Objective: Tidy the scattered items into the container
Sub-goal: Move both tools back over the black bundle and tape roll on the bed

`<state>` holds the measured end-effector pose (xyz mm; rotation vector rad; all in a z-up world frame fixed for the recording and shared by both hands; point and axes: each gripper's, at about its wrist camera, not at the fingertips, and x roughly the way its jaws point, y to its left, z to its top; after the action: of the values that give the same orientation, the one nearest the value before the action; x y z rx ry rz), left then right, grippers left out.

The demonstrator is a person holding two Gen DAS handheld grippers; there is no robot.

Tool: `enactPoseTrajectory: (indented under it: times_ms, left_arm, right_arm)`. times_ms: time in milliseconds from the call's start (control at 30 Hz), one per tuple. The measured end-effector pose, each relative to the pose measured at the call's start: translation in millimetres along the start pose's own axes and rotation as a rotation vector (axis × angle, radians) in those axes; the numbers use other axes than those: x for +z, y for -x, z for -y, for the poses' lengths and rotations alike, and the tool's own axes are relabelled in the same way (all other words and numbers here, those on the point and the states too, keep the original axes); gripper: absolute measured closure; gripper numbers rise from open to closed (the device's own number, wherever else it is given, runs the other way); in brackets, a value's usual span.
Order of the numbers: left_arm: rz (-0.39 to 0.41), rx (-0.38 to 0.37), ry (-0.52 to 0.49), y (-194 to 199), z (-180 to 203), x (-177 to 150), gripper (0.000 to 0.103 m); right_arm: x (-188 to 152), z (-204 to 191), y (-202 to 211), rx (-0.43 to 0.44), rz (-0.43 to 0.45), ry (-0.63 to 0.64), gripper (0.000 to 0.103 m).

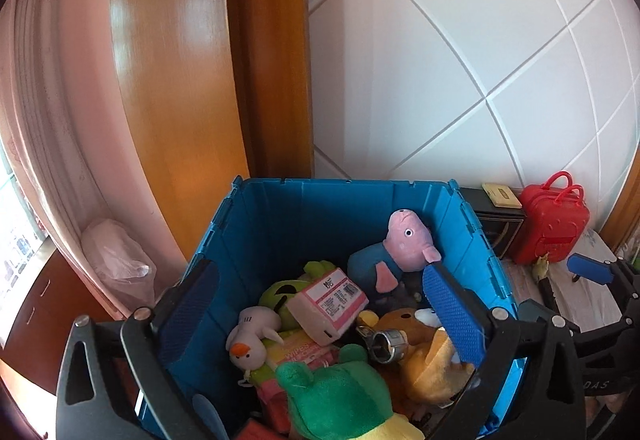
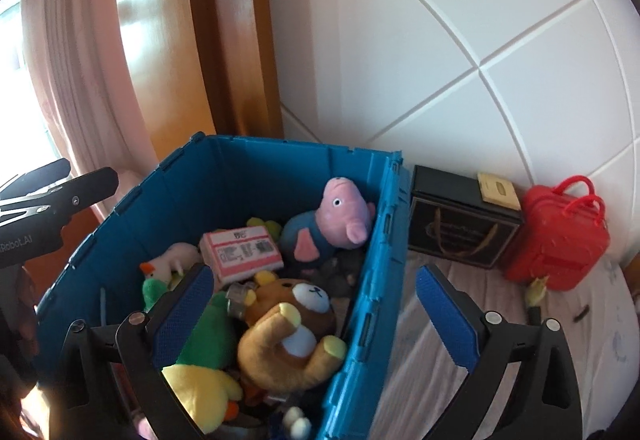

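A blue crate [image 1: 320,208] [image 2: 260,176] holds several toys: a pink pig plush [image 1: 404,240] [image 2: 340,216], a pink box [image 1: 328,300] [image 2: 240,252], a brown bear plush [image 2: 292,324], a green frog plush [image 1: 332,392] and a white duck plush [image 1: 250,340]. My left gripper [image 1: 322,314] hangs open above the crate's inside, nothing between its pads. My right gripper [image 2: 316,314] is open too and empty. It straddles the crate's right wall, with one finger over the toys and the other over the striped sheet.
To the right of the crate stand a black box [image 2: 460,228] and a red toy suitcase [image 2: 560,240] [image 1: 554,228] against the white padded wall. A small yellow item [image 2: 536,290] lies on the sheet. Behind the crate are a wooden panel [image 1: 180,80] and a pink curtain [image 1: 48,100].
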<state>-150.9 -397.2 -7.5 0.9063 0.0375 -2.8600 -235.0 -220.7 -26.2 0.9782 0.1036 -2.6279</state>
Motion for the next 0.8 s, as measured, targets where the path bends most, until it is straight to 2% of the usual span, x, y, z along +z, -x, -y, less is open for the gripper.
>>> enactPoseTrajectory:
  times_ms: [133,300,633,800]
  left_arm:
    - [0.006,-0.042,-0.052,12.7,38.9,-4.8,0.0]
    - [-0.005,-0.096,-0.115,21.9,97.9,-9.7,0.0]
    - [-0.05,-0.179,-0.192,20.5,231.5,-26.3,0.0]
    - [-0.08,-0.208,-0.223,12.6,303.5,-38.8,0.0]
  right_arm:
    - [-22.2,31.4,18.2,-0.039,0.01,-0.029,0.0]
    - [-50.4,89.4,34.8,-0.083,-0.006,-0.098,0.0]
    - [-108.8,219.0,77.1,-0.207,-0.038,-0.194,0.0]
    - [-136.9,293.4,84.1,-0.255,-0.072,-0.237,0.0]
